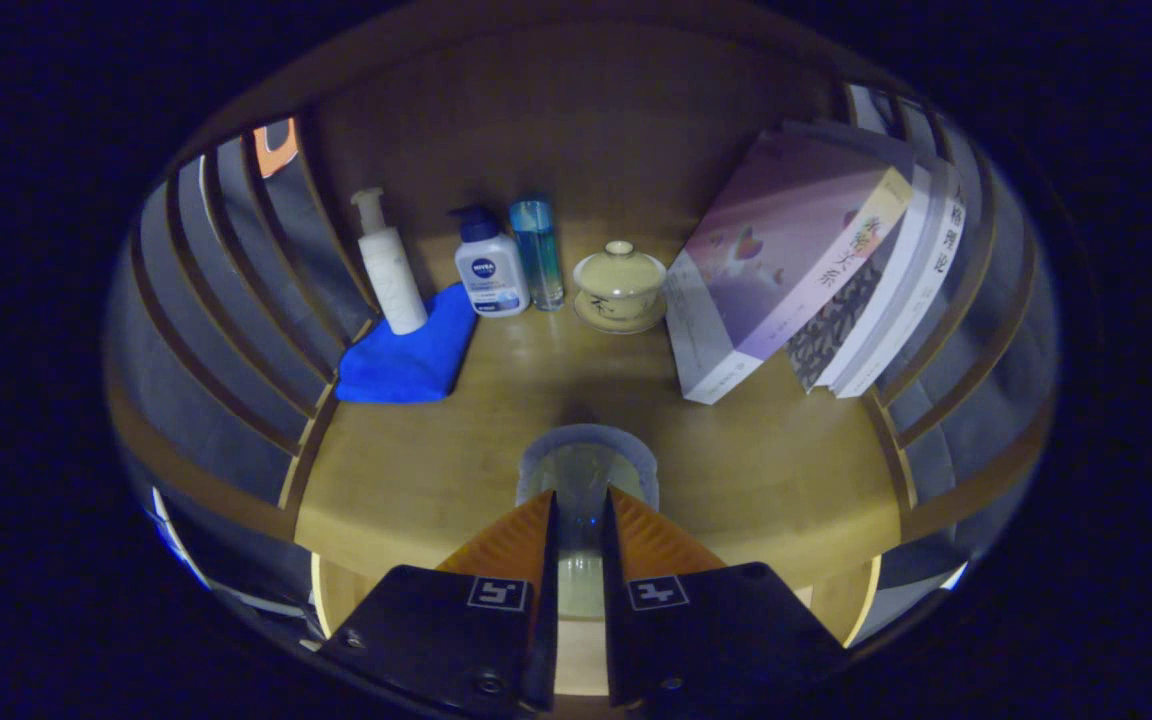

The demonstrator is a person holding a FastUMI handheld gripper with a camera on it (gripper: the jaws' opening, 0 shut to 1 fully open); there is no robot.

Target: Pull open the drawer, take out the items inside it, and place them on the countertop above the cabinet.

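My gripper [579, 497] is over the front part of the wooden countertop [416, 470]. Its orange fingers [511, 540] stand close together with a narrow gap. A clear glass cup [586, 462] shows between and just ahead of the fingertips, its round rim facing up, and both fingers appear to press on it. The cup is low over the countertop; I cannot tell whether it touches the wood. The cabinet's front edge runs under the fingers.
At the back of the countertop stand a white pump bottle [391, 270] on a blue cloth [411, 355], a white bottle with a blue cap [489, 268], a blue bottle [537, 252] and a lidded tea bowl [620, 285]. Leaning books [796, 260] fill the right. Slatted walls [236, 300] close both sides.
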